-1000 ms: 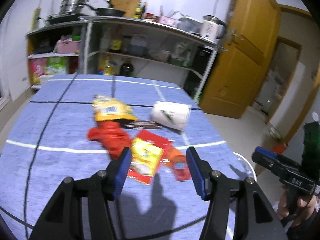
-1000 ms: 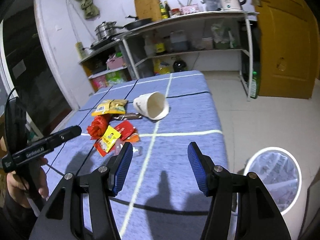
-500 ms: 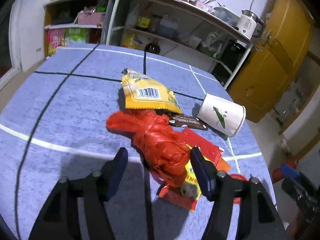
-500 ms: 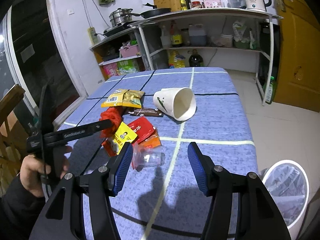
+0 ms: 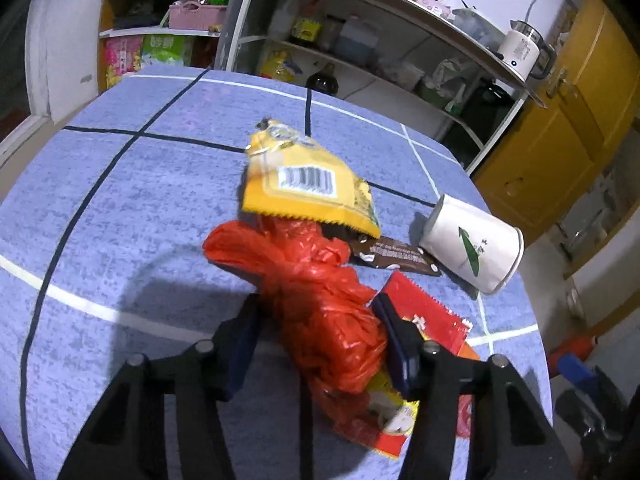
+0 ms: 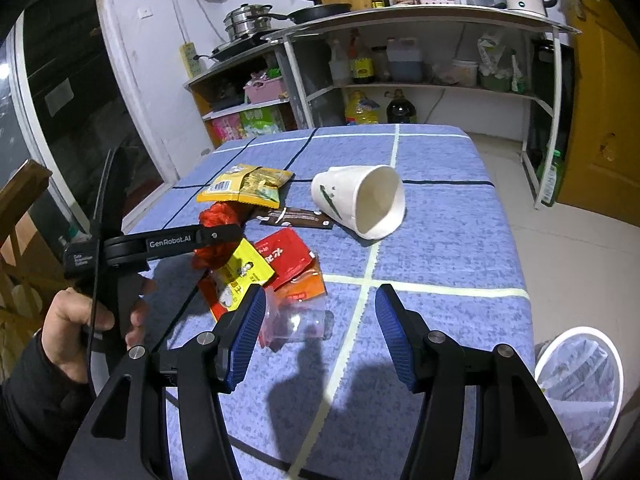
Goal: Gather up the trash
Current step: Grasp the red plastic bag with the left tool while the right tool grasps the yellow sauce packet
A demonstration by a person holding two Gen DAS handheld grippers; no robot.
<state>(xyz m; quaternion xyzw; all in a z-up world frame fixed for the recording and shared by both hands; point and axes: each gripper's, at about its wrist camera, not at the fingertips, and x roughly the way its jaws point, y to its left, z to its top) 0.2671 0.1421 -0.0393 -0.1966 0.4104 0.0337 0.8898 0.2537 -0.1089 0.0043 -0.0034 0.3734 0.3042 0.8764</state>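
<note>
A crumpled red plastic bag (image 5: 316, 292) lies on the blue tablecloth (image 5: 140, 200). My left gripper (image 5: 316, 308) straddles it, its jaws closing, with the pads at the bag's two sides. A yellow snack packet (image 5: 304, 184) overlaps the bag's far end. Right of it are a brown wrapper (image 5: 396, 258), a tipped white paper cup (image 5: 472, 244) and a red sachet (image 5: 424, 312). My right gripper (image 6: 320, 300) hangs open over the table. A clear plastic cup (image 6: 300, 322) lies just beyond its left finger, not gripped.
A white bin (image 6: 580, 380) with a clear liner stands on the floor past the table's right edge. Yellow (image 6: 240, 272) and orange (image 6: 304, 286) sachets lie by the clear cup. A person's hand (image 6: 76, 320) holds the left gripper. Kitchen shelves (image 6: 400, 84) stand behind the table.
My left gripper came forward and down from the sachets onto the red bag, and its jaws have since narrowed around it. My right gripper drew closer to the clear cup, still open.
</note>
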